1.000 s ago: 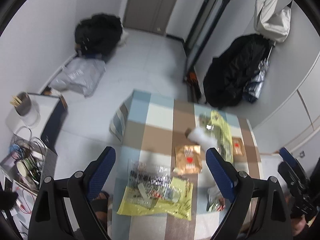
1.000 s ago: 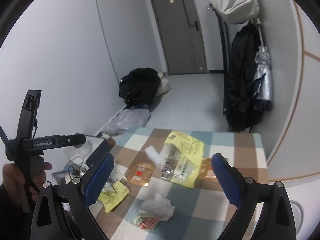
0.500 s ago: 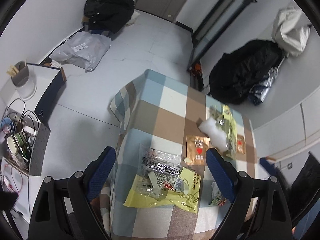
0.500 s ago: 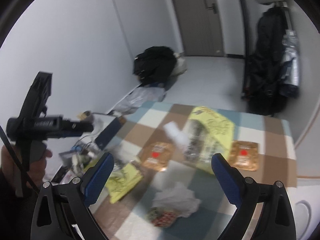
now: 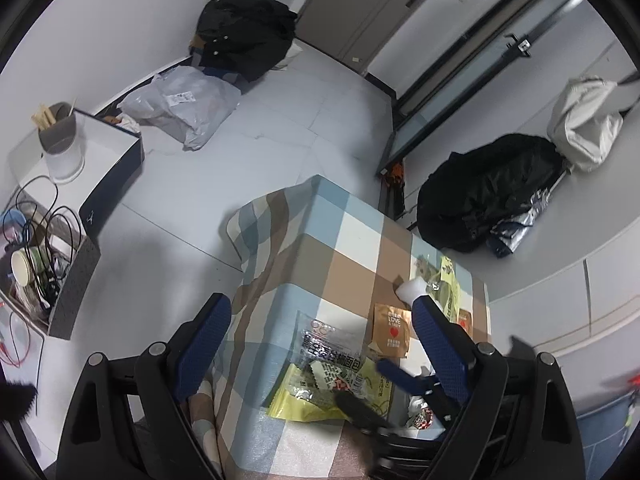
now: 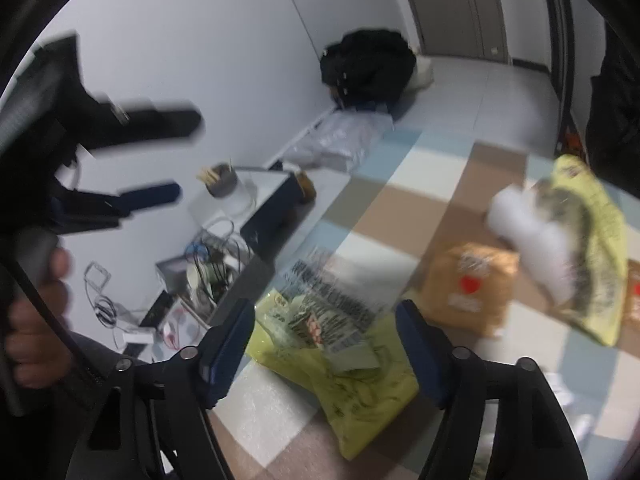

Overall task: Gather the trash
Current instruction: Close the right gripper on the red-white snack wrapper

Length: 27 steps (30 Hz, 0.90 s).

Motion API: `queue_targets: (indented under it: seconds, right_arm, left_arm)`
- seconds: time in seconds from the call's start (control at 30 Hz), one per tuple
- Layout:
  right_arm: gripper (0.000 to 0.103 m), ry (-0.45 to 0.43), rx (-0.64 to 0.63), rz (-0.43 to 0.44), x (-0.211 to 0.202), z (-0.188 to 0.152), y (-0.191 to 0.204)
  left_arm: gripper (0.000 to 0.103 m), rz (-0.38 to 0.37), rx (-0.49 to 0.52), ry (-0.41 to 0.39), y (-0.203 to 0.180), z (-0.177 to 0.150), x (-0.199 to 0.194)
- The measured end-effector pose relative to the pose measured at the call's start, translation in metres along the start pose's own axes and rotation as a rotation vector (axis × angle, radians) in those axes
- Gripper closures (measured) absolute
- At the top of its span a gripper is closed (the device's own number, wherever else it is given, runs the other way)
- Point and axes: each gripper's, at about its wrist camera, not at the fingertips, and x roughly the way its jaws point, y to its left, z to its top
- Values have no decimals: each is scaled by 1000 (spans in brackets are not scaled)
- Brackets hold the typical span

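- Checked cloth covers my worktop [image 5: 352, 240] in the left wrist view, and trash lies scattered over its near and right parts.
- My left gripper [image 5: 320, 336] hangs above the near end of the worktop, its fingers [image 5: 208, 332] spread wide and grasping nothing.
- Between those fingers I see a yellow bag [image 5: 316, 396] with a clear printed wrapper [image 5: 324, 340] lying on top of it.
- Just beyond it lies a brown sachet [image 5: 392, 330] with a red heart, and past that a second yellow wrapper [image 5: 446, 280] with a white wad [image 5: 412, 290] against it.
- A blurred dark and blue shape [image 5: 396, 372] crosses the yellow bag from the right; it looks like my other gripper.
- On the floor sit a grey parcel bag [image 5: 184, 100] and a black backpack [image 5: 244, 32].
- In the right wrist view everything is smeared by motion.
- My right gripper [image 6: 324, 344] is low over the yellow bag [image 6: 352, 380]; its jaws have just been closing and are partly drawn in, with the bag and clear wrapper [image 6: 332, 300] lying between them. The pads do not appear to press on either.
- The brown sachet [image 6: 468, 284] lies beyond the right finger, the other yellow wrapper [image 6: 588, 248] and white wad [image 6: 524, 228] further right.
- At the left edge my left hand [image 6: 36, 312] grips the other tool, whose fingers [image 6: 148, 196] stand apart.
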Motion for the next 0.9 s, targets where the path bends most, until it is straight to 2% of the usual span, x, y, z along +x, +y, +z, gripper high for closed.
queue_targets:
  seconds: [0.17, 0.2, 0.33, 0.37, 0.43, 0.57, 0.7, 0.9]
  right_arm:
    - [46, 49, -40, -66, 23, -5, 10]
    - [51, 55, -44, -78, 25, -6, 11]
    - [55, 50, -46, -91, 28, -7, 13]
    - [63, 48, -56, -97, 27, -7, 14]
    - [65, 53, -74, -109, 27, -7, 16]
    - [73, 50, -85, -102, 24, -9, 20]
    - [78, 42, -68, -89, 20, -9, 18]
    - [81, 2, -2, -54, 1, -7, 7]
  left_arm:
    - [13, -12, -78, 8, 16, 4, -1]
    - [13, -3, -83, 5, 18, 5, -2]
    - [13, -2, -92, -10, 20, 5, -6]
    - [13, -1, -93, -9, 20, 5, -6]
    - [13, -1, -95, -6, 22, 5, -6]
    - [13, -12, -99, 1, 23, 4, -7]
    - [13, 0, -90, -15, 22, 4, -10]
    - [13, 15, -80, 8, 19, 3, -2]
